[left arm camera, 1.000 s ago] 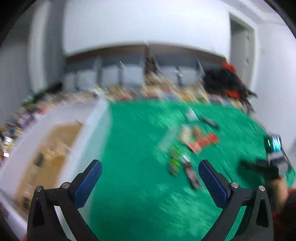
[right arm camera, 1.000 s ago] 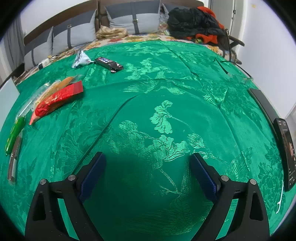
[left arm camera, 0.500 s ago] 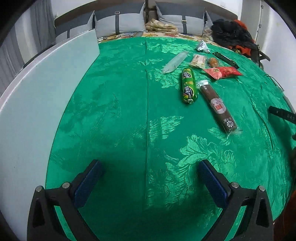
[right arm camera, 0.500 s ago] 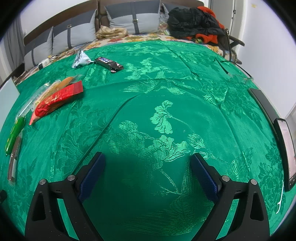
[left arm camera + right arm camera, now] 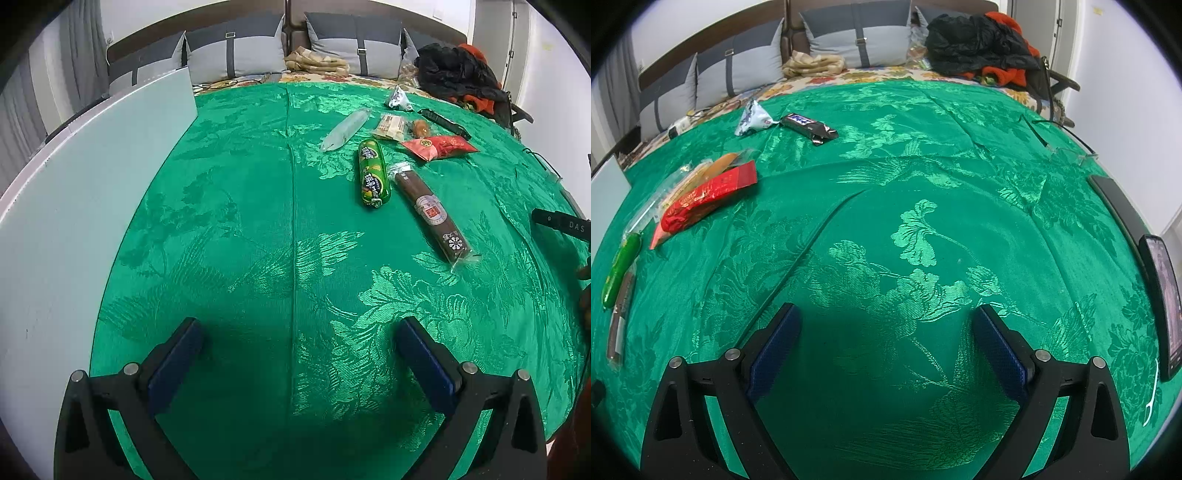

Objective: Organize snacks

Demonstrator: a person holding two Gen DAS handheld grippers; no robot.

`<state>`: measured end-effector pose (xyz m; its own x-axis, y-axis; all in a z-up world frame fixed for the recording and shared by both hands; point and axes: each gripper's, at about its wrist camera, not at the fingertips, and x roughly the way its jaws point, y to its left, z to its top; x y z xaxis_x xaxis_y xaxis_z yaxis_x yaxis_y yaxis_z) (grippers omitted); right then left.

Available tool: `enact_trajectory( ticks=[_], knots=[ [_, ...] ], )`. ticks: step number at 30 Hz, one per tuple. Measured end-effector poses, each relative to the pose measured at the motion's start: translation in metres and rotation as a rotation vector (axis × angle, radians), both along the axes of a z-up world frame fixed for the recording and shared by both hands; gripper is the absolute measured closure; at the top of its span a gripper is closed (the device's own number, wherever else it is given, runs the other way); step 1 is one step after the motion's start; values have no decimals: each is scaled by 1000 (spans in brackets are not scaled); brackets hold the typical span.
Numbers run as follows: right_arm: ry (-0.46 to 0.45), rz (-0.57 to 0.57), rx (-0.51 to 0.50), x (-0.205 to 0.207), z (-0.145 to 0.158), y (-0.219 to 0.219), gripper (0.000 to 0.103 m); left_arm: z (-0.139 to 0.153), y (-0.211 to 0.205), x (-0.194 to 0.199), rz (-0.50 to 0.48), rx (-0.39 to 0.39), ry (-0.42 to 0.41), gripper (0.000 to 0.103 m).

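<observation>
Snacks, assorted, laid loose on a green patterned cloth (image 5: pixel 236 206) spread over a bed.

Left gripper (image 5: pixel 301 354): jaws wide apart, nothing between them, blue pads (image 5: pixel 173 360) facing bare cloth. Held low over the near part of the cloth, well apart from every snack.

Right gripper (image 5: pixel 886 343): jaws likewise wide apart and empty, over bare cloth, snacks off to its left and far ahead.

Green sausage stick (image 5: pixel 373 172): flat on the cloth, lengthwise away from the left camera. Just beside it, to the right, brown sausage stick (image 5: pixel 430 212) in clear wrap, angled toward the near right.

Red packet (image 5: pixel 439 146): beyond the brown stick, flat. Clear empty-looking sleeve (image 5: pixel 346 129): beyond the green stick, slanted. Pale wrapped cake (image 5: pixel 389 126): between sleeve and red packet, with a small orange-brown item (image 5: pixel 420 127) just beside it (kind not readable).

Dark chocolate bar (image 5: pixel 808 126): far side of the cloth, near a small silver pouch (image 5: pixel 753 117) standing crumpled beside it.

White panel (image 5: pixel 74 206): upright along the left edge of the cloth.

Phone (image 5: pixel 1163 302): at the right edge of the cloth, screen up. Grey cushions (image 5: pixel 857 40) against the headboard; dark clothing with orange (image 5: pixel 979 40) heaped at the far right corner.
</observation>
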<state>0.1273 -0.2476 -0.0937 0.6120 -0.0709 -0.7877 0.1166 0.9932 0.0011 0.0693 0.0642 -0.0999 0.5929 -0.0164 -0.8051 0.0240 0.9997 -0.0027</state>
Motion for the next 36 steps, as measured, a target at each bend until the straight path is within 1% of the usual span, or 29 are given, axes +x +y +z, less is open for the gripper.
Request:
enact_trajectory(
  ticks=[4, 5, 6, 7, 8, 10, 11, 13, 15, 17, 19, 20, 21, 22, 23, 24, 25, 26, 27, 28, 31, 34, 36],
  knots=[
    [5, 19, -2, 3, -1, 2, 5, 0, 1, 0, -1, 0, -6, 0],
    [21, 27, -6, 4, -1, 3, 5, 0, 1, 0, -2, -1, -6, 0],
    [74, 31, 8, 8, 1, 7, 5, 0, 1, 0, -4, -2, -6, 0],
    [117, 35, 34, 10, 3, 13, 6, 0, 1, -1, -5, -3, -6, 0],
    [140, 69, 111, 8, 9, 27, 7, 0, 1, -1, -8, -3, -5, 0],
    [144, 172, 226, 4, 21, 62, 8, 0, 1, -1, -8, -2, -5, 0],
    [156, 251, 245, 1, 28, 93, 8, 0, 1, -1, -9, -3, -5, 0],
    [181, 366, 237, -1, 34, 142, 8, 0, 1, -1, -11, -3, -8, 0],
    [210, 452, 190, 1, 33, 190, 8, 0, 1, -2, -12, -3, -12, 0],
    [229, 489, 103, 6, 26, 224, 8, 0, 1, -2, -12, -3, -15, 0],
    [246, 491, 18, 12, 17, 243, 9, 0, 0, -2, -11, -3, -17, 0],
    [254, 489, -2, 14, 14, 248, 10, 0, 0, -2, -11, -3, -17, 0],
    [263, 487, -21, 15, 11, 252, 13, 0, 0, -2, -11, -3, -17, 0],
    [276, 490, -33, 15, 7, 255, 28, 0, 0, -3, -11, -3, -18, 0],
    [283, 488, -39, 15, 6, 255, 39, 0, 0, -2, -11, -3, -18, 0],
    [266, 485, -46, 13, 8, 251, 46, 0, 0, -2, -10, -3, -17, 0],
    [261, 481, -37, 12, 9, 248, 58, 0, 0, -3, -10, -3, -18, 0],
    [260, 476, -37, 11, 11, 243, 64, 0, 0, -3, -10, -2, -18, 0],
    [258, 473, -35, 10, 11, 239, 80, 0, 0, -3, -10, -2, -18, 0],
    [259, 468, -35, 10, 12, 236, 83, 1, 0, -3, -9, -2, -18, 0],
    [265, 473, -27, 6, 15, 219, 85, 1, 0, -3, -9, -2, -18, 0],
    [255, 477, -66, -2, 16, 202, 85, 1, 1, -3, -10, -2, -18, 0],
    [245, 454, -77, 0, 18, 184, 85, 1, 0, -3, -9, -2, -18, 0]
  ],
)
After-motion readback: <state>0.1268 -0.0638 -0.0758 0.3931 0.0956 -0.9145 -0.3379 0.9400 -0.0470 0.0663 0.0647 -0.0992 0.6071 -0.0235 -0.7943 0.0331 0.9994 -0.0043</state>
